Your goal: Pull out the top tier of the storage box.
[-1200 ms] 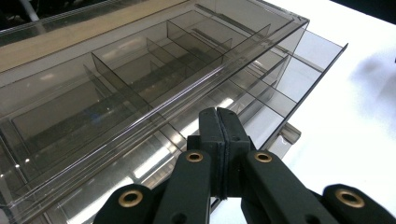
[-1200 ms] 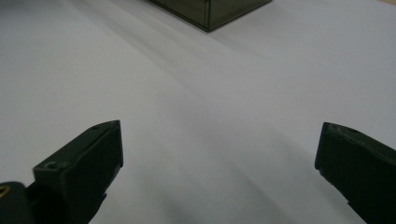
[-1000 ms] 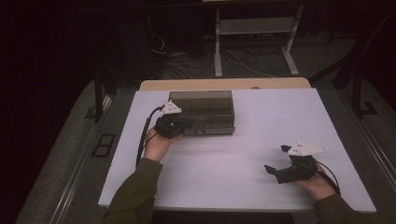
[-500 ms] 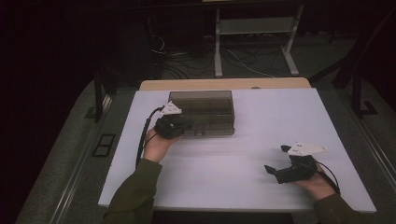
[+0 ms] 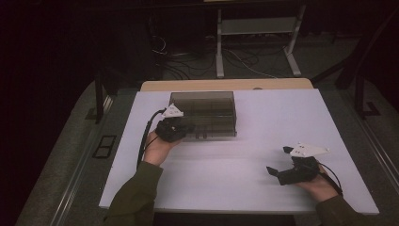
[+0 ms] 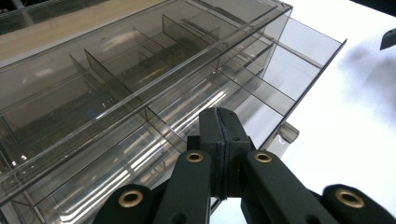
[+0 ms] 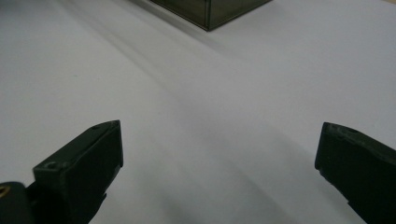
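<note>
Toward the counter's (image 5: 263, 117) 11 o'clock corner sits a smoky clear organizer box (image 5: 203, 113), its divided compartments looking empty. One drawer (image 6: 280, 79) juts out on the person's side. At the box's 7 o'clock corner the left hand-held gripper (image 5: 181, 132) has its jaws pressed together against that drawer's front, probably to slide it. At 4 o'clock, well apart, the right hand-held gripper (image 7: 219, 163) rests with jaws spread wide and nothing between them, likely waiting.

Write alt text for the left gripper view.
Shut black tongs point at a smoky clear plastic organizer box with divided compartments, one shallow drawer pulled partly out. The box sits on a white table.
</note>
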{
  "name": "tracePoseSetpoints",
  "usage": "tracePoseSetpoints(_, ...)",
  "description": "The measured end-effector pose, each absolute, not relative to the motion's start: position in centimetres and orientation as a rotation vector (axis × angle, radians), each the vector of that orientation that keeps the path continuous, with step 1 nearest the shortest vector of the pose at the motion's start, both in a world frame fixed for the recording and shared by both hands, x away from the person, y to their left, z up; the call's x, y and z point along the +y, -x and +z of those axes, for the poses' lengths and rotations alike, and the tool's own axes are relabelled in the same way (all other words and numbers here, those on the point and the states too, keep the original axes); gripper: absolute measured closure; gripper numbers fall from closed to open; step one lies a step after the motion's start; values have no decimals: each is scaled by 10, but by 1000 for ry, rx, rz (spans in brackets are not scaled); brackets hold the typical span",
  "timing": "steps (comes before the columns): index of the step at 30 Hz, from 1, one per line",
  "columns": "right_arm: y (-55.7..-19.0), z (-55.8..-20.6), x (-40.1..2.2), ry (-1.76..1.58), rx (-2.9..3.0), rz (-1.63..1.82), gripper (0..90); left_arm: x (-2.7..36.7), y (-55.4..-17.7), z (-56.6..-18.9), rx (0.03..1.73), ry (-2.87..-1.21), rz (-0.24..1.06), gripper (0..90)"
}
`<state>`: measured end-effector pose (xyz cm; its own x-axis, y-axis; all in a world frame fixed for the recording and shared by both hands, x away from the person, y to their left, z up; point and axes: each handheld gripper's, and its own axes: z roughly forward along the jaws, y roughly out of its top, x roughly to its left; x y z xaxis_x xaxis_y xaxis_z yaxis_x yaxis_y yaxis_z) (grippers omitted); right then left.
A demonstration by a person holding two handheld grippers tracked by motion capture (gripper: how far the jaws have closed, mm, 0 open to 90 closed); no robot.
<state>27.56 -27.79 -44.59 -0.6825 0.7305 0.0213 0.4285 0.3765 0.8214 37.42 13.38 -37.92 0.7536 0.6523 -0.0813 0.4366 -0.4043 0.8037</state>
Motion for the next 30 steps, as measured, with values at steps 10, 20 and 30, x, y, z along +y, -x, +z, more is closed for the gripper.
tracePoseSetpoints(10,-276,-446,-278,-1011,2297,1215,5,134,-370,-378,795,-2097,311,893)
tracePoseSetpoints(20,-275,-446,-278,-1010,2298,1216,6,133,-365,-378,795,-2095,298,893)
tracePoseSetpoints(30,-275,-446,-278,-1008,2298,1217,5,134,-360,-378,781,-2118,294,893)
